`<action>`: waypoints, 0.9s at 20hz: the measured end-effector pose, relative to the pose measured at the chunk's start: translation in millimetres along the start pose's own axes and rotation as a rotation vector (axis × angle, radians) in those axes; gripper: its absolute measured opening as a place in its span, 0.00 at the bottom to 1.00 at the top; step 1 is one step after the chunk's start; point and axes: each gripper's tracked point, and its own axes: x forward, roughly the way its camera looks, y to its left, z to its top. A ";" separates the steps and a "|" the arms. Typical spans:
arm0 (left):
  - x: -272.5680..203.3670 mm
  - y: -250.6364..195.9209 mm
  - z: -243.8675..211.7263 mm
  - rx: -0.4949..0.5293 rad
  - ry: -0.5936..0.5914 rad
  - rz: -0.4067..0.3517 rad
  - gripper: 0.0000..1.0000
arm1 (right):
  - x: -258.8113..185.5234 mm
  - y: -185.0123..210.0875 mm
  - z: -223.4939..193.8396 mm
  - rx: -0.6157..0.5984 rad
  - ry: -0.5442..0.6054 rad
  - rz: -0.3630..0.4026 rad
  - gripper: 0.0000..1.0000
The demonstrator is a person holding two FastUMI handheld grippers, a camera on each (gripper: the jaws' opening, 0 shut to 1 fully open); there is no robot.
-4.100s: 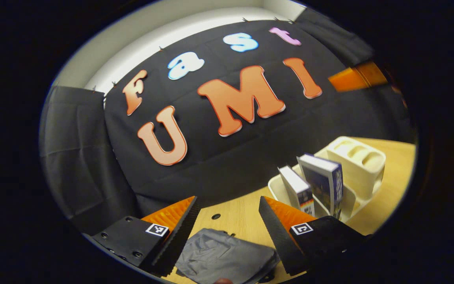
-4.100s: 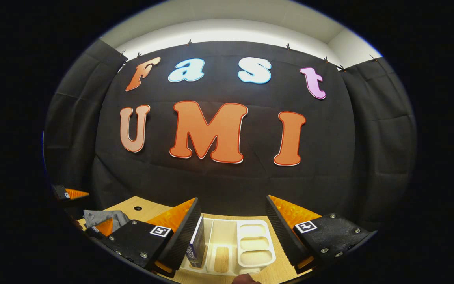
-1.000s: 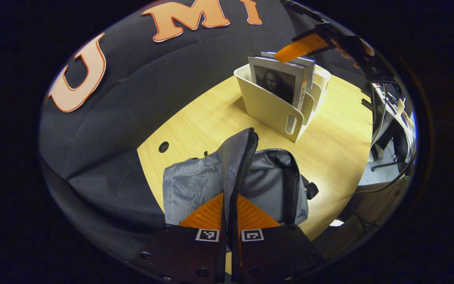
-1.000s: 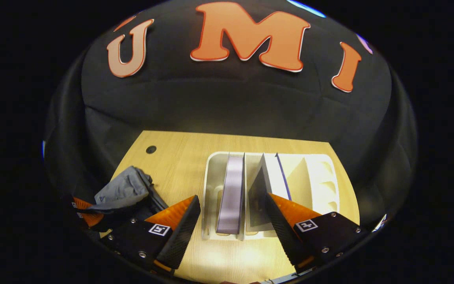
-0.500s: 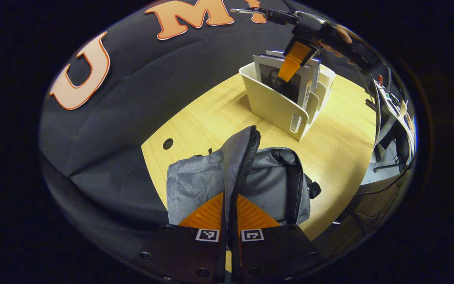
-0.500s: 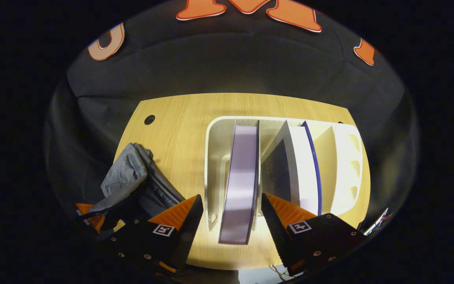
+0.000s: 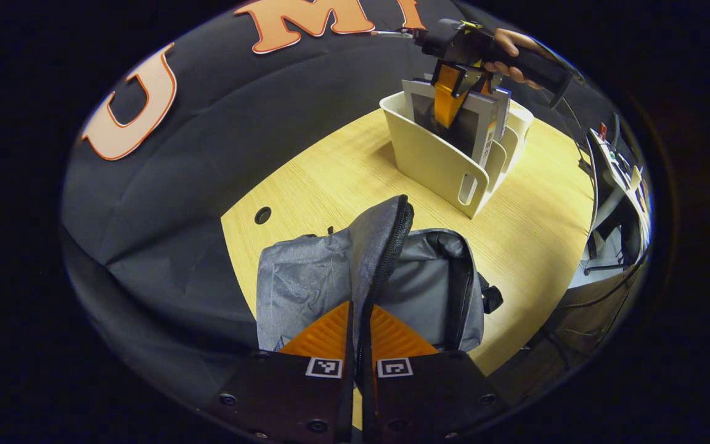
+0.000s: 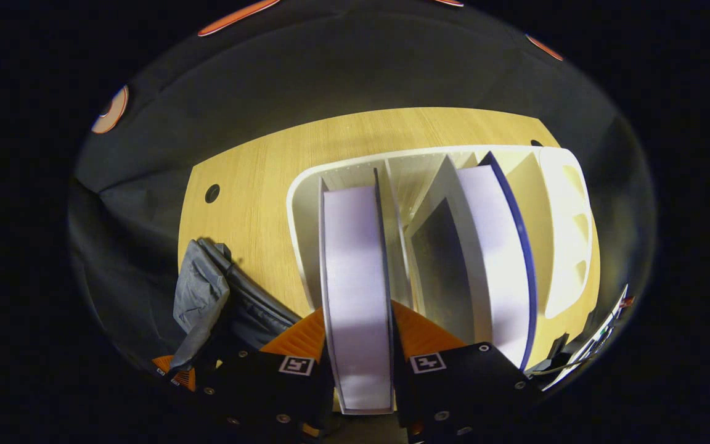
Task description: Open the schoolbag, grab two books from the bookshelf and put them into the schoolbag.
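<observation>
The grey schoolbag (image 7: pixel 312 277) lies on the wooden table (image 7: pixel 342 172) with its zipped flap lifted. My left gripper (image 7: pixel 360 311) is shut on that flap's edge and holds it up, so the mouth (image 7: pixel 429 277) gapes. Two books stand in the cream bookshelf (image 7: pixel 435 163). My right gripper (image 8: pixel 358 324) is shut on the left book (image 8: pixel 355 259), its orange fingers (image 8: pixel 302 336) pressing both covers from above. The blue-edged second book (image 8: pixel 497 246) leans in the slot to the right. In the left gripper view the right gripper (image 7: pixel 457 92) sits on the book's top, held by a hand (image 7: pixel 509 43).
A cable hole (image 7: pixel 262 215) marks the table near the bag. The bookshelf's right end has small moulded compartments (image 8: pixel 567 228). Beyond the table's right edge stands office furniture (image 7: pixel 617 179). The bag (image 8: pixel 207 290) lies left of the shelf in the right gripper view.
The right gripper came down over the left book and went from open to shut on it. The left gripper stays shut on the lifted bag flap.
</observation>
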 end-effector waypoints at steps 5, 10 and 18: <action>1.5 -2.0 -1.2 -0.015 -0.003 -0.004 0.06 | -23.9 -0.2 1.3 0.023 -0.031 0.058 0.48; 1.3 -1.2 -1.8 -0.013 -0.006 0.000 0.07 | -65.1 -1.0 0.1 0.044 -0.073 0.126 0.40; -0.2 -1.5 -1.7 -0.036 -0.010 -0.019 0.06 | -136.8 -11.5 -0.5 0.082 -0.218 0.218 0.39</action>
